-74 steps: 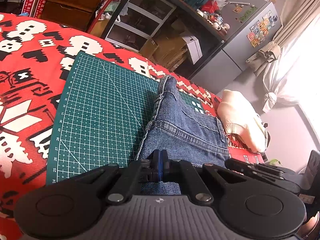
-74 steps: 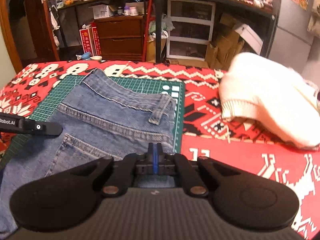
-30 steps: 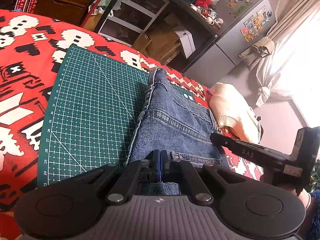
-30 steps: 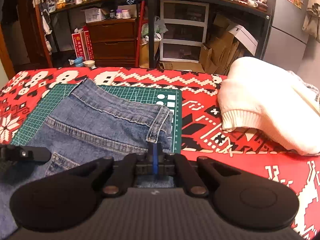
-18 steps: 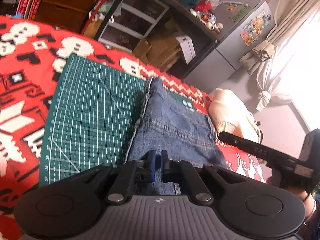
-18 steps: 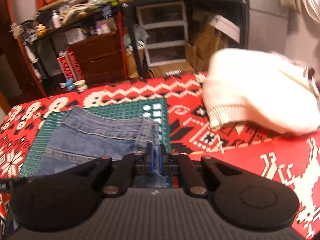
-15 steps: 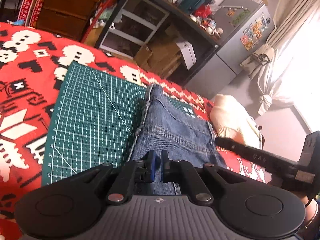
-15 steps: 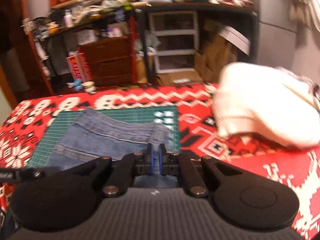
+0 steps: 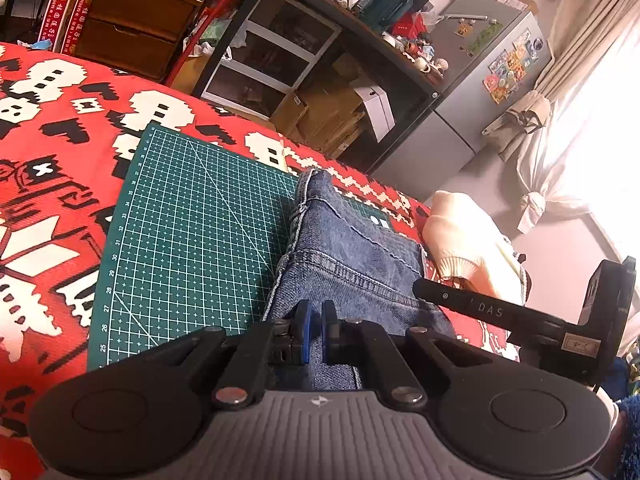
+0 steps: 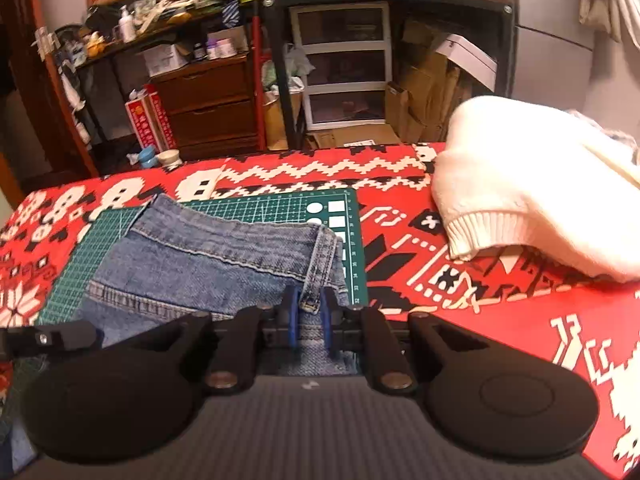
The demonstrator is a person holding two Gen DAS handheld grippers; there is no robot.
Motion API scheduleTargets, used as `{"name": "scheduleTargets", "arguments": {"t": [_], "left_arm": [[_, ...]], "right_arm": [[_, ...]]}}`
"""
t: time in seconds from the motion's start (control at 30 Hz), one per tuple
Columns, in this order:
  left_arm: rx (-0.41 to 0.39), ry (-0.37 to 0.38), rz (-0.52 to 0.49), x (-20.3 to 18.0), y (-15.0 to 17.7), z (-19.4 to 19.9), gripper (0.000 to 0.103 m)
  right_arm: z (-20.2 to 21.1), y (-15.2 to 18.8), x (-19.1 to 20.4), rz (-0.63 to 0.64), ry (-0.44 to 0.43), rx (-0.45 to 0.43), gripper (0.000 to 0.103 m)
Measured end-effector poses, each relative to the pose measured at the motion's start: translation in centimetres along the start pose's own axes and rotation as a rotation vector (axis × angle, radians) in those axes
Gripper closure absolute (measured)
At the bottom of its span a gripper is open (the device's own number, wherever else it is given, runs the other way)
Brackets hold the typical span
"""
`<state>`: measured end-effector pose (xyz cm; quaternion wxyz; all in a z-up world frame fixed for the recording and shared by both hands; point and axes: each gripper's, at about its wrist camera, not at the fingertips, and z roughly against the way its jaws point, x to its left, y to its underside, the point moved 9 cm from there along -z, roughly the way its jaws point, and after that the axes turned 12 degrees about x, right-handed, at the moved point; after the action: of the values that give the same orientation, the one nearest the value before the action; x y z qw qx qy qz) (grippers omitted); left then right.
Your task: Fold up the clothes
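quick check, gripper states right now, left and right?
Left gripper: open, small gap between the fingers, holding nothing, over the jeans.
Right gripper: open, fingers either side of the jeans' belt loop, not clamped.

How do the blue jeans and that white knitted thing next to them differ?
The jeans are blue denim with stitched seams; the sweater is cream knit with a ribbed hem. The jeans lie flat, mostly on the green cutting mat; the sweater sits bunched in a mound, off the mat. Both open grippers are at the jeans; neither is at the sweater. Both garments rest on the red patterned cloth.
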<state>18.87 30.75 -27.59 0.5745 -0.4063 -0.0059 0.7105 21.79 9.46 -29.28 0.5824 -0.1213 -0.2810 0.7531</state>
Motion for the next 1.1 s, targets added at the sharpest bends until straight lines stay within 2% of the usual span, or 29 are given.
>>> {"name": "scheduleTargets", "arguments": {"t": [0.37,0.5,0.73,0.8,0.87,0.97,1.1], "left_arm": [[-0.014,-0.053,-0.078,-1.1,0.3,0.8,0.1],[-0.003,-0.067,-0.06,-1.4,0.8,1.5,0.1],[0.056,-0.147,-0.043,-2.1,2.3,1.2,0.1],[0.069,-0.181,-0.041,-2.2,2.7,1.1,0.1],[0.082,-0.235,-0.057,-2.1,2.8,0.8,0.1],[0.099,-0.269,-0.055,-2.5,2.9,0.7,0.1],[0.117,-0.323,-0.095,-3.7,3.1,0.8,0.1]], "right_arm": [[2.6,-2.1,-1.0,-0.035,0.013,-0.032,0.095],[4.1,-0.8,0.2,0.031,-0.055,-0.018,0.095],[2.8,3.0,0.3,0.062,-0.106,0.04,0.096],[2.6,3.3,-0.2,0.058,-0.107,0.03,0.103],[2.4,3.3,-0.9,0.057,-0.088,0.026,0.102],[2.3,3.2,-1.8,0.014,-0.135,0.029,0.102],[2.5,3.1,-2.9,0.009,-0.145,0.012,0.103]]}}
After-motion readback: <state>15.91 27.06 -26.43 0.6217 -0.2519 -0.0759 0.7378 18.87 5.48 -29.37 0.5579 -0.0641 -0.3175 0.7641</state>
